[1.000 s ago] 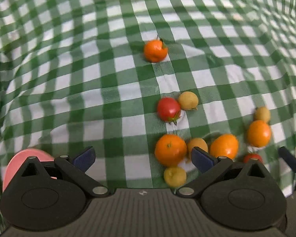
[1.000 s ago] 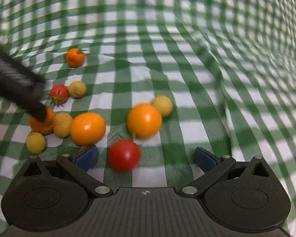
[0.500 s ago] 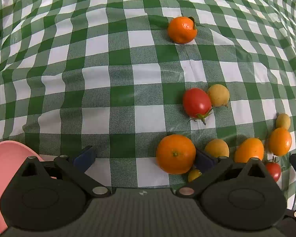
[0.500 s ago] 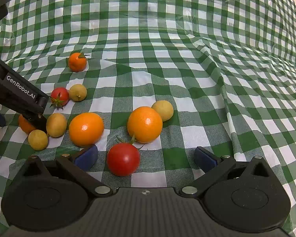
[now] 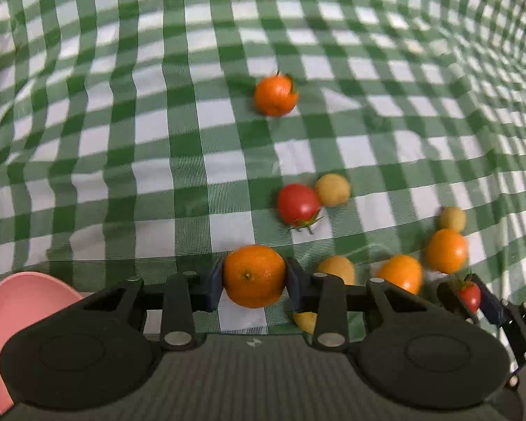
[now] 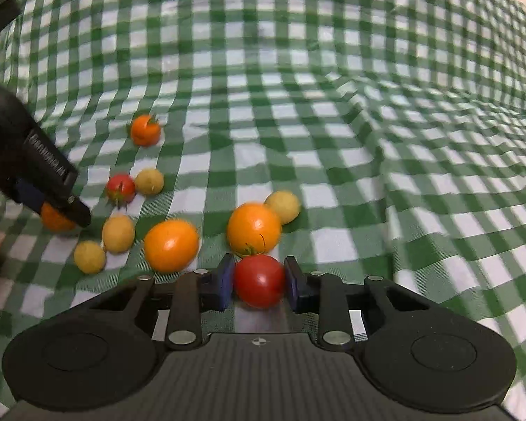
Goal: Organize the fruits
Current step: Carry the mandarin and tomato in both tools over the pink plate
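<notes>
So far nothing is sorted: our left hand-held gripper is closing on a round orange mandarin, our right hand-held gripper on a round red tomato; other fruits lie scattered mid-frame.

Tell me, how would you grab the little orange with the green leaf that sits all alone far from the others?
Grip the lone orange across its round middle, coming down from above with the fingers on its left and right sides. It is ball-shaped, so the widest part holds best. Its leaf sticks out at the upper right, so keep the pads off that. Bare checked cloth lies all around it, leaving room for either hand-held gripper.
</notes>
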